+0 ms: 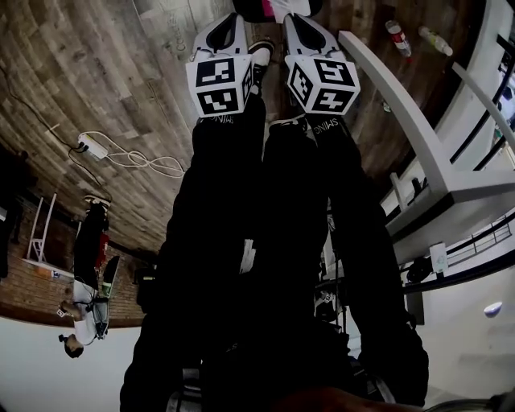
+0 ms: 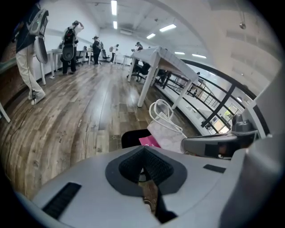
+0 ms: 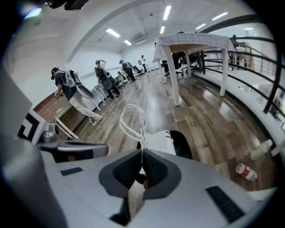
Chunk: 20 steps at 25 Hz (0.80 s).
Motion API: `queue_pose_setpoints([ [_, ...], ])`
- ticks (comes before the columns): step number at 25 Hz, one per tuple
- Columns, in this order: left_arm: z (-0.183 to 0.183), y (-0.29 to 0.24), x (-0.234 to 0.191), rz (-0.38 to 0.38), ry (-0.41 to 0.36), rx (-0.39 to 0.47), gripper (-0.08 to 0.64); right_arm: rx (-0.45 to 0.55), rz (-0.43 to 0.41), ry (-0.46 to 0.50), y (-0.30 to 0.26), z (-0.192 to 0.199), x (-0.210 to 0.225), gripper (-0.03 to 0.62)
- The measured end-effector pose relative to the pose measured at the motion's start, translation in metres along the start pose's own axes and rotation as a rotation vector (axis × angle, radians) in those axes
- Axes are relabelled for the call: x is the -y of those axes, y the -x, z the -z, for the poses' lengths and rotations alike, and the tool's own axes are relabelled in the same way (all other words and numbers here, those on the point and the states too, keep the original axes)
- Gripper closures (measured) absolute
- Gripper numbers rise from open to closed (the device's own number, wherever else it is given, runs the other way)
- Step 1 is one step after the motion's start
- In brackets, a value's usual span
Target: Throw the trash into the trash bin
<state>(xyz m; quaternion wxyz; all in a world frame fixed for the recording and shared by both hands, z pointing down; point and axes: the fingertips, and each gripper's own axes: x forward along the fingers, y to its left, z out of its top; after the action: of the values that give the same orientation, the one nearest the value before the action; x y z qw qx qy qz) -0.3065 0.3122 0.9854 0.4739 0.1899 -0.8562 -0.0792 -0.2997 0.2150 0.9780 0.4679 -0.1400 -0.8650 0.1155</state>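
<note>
Head view: both arms in black sleeves (image 1: pixel 241 201) stretch straight out, side by side, pointing down at the wood floor (image 1: pixel 96 72). The left claw (image 1: pixel 233 28) and right claw (image 1: pixel 299 28) sit close together, marker cubes up, noses at a white-and-pink bag (image 1: pixel 278 6) at the top edge. A white desk (image 1: pixel 402 113) runs along the right, with a bottle (image 1: pixel 397 36) lying on the floor beyond it.

Left gripper view: the left claw (image 2: pixel 143 151) is closed tip to tip, and I can't spot anything pinched in it. Just past it are the black bin (image 2: pixel 133 137) and the bag (image 2: pixel 167 133), handles up, something pink at its mouth.

Right gripper view: the right claw (image 3: pixel 142 156) is clamped on the bag's (image 3: pixel 158 141) thin white edge, with the bin (image 3: pixel 181 143) right behind it. The bottle (image 3: pixel 247 171) lies off to the right.
</note>
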Motion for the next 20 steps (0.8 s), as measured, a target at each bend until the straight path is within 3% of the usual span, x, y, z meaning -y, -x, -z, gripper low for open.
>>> queue_pose_setpoints([
  [8, 0.022, -0.041, -0.012, 0.004, -0.013, -0.016, 0.560, -0.056, 0.004, -0.003, -0.052, 0.035, 0.023, 0.574],
  [20, 0.030, -0.049, -0.023, -0.001, -0.003, -0.021, 0.560, -0.092, 0.030, -0.050, -0.081, 0.051, 0.038, 0.572],
])
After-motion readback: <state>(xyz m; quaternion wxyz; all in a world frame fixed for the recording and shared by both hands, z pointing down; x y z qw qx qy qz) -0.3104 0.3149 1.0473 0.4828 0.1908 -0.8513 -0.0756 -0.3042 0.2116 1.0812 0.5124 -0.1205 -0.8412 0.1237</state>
